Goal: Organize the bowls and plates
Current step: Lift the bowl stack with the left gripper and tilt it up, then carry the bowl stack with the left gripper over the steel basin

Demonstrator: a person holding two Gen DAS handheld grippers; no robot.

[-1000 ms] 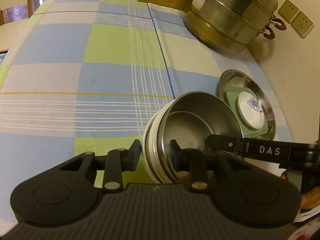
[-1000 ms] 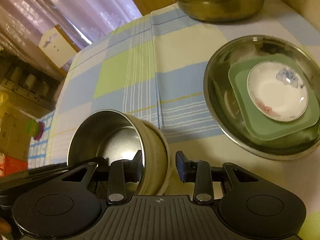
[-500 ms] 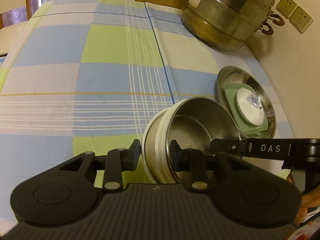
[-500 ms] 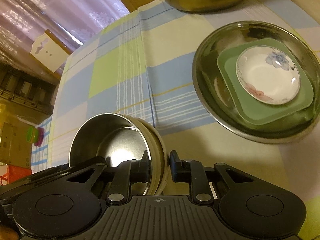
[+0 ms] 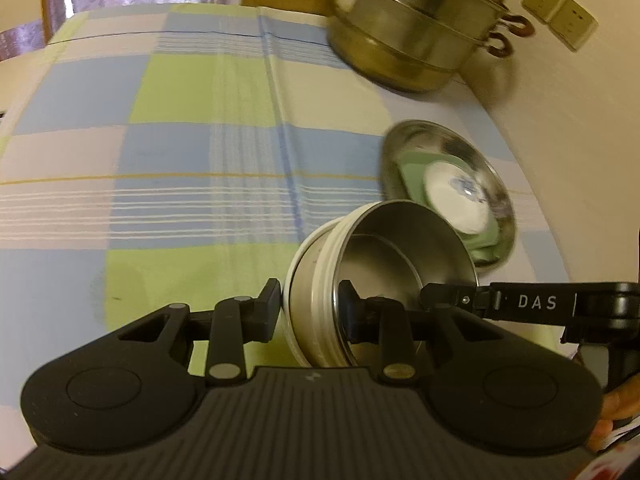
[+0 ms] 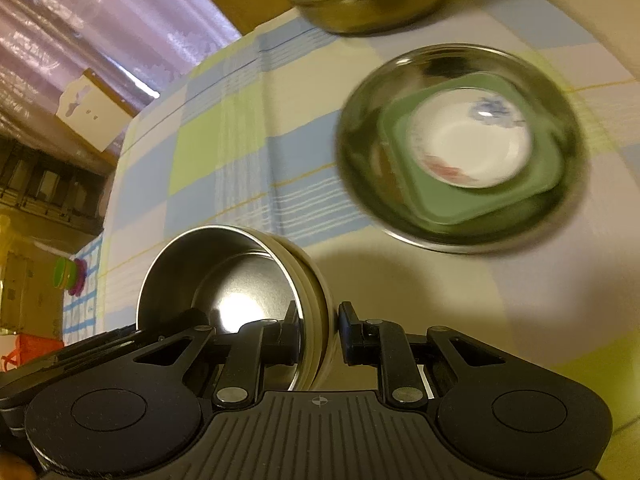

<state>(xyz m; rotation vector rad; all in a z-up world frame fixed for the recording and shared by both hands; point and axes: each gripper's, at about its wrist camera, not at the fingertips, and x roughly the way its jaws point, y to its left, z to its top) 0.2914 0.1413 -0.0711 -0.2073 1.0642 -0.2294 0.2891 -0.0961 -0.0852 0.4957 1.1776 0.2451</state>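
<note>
Two grippers hold one steel bowl [image 5: 404, 256] between them, tilted on edge above the checked tablecloth [image 5: 168, 152]. Left gripper [image 5: 310, 314] has its jaws clamped on the bowl's cream-coloured outer wall and rim, one finger outside, one inside. Right gripper [image 6: 320, 338] grips the opposite rim the same way, inner finger against the shiny inside, outer finger on the cream wall. The right one's arm, lettered DAS, shows in the left wrist view reaching in from the right edge.

Bowl looks off the surface; its shadow falls on the cloth beside it in the right wrist view. Whether its lower edge touches the cloth cannot be told, since both gripper bodies hide it.

Just beyond the bowl sits a wide steel dish [image 6: 560, 208] flat on the surface, holding a square green plate [image 6: 404, 184] with a small white flowered saucer [image 6: 468, 148] on top. Blurred in both views.

Farther back, near the wall, a stacked steel steamer pot [image 5: 416, 36] with brown handles. Two wall sockets [image 5: 560, 12] above it. Purple curtains [image 6: 100, 32] at the far end.
</note>
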